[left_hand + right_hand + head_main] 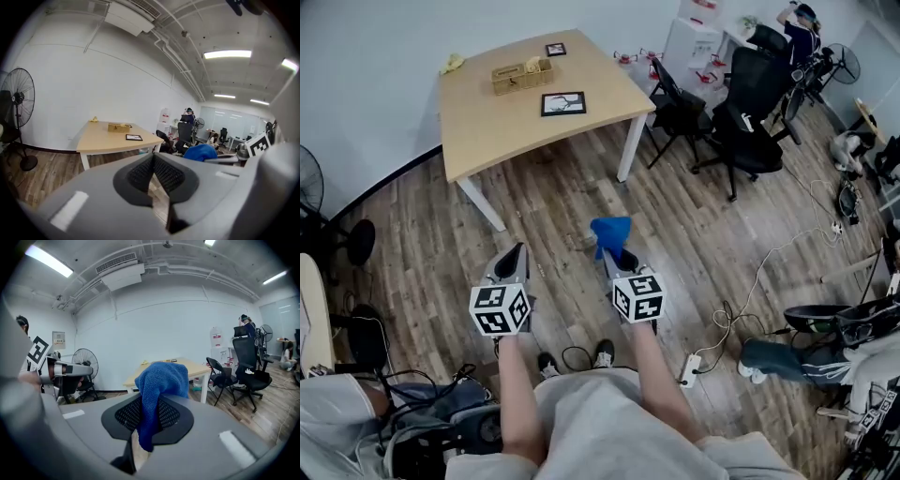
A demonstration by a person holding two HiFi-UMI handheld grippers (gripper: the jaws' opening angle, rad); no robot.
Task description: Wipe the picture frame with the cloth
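A light wooden table (487,122) on white legs stands on the wood-plank floor (553,216). A black picture frame (563,103) lies flat towards the table's near right corner. A shallow wooden box (522,75) sits near the middle of the far side. A smaller frame (555,50) lies by the far right corner, and a small yellow object (452,64) by the far left corner.

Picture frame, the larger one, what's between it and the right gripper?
Head view: only bare wood floor and a strip of tabletop separate the picture frame from the right gripper holding the cloth.
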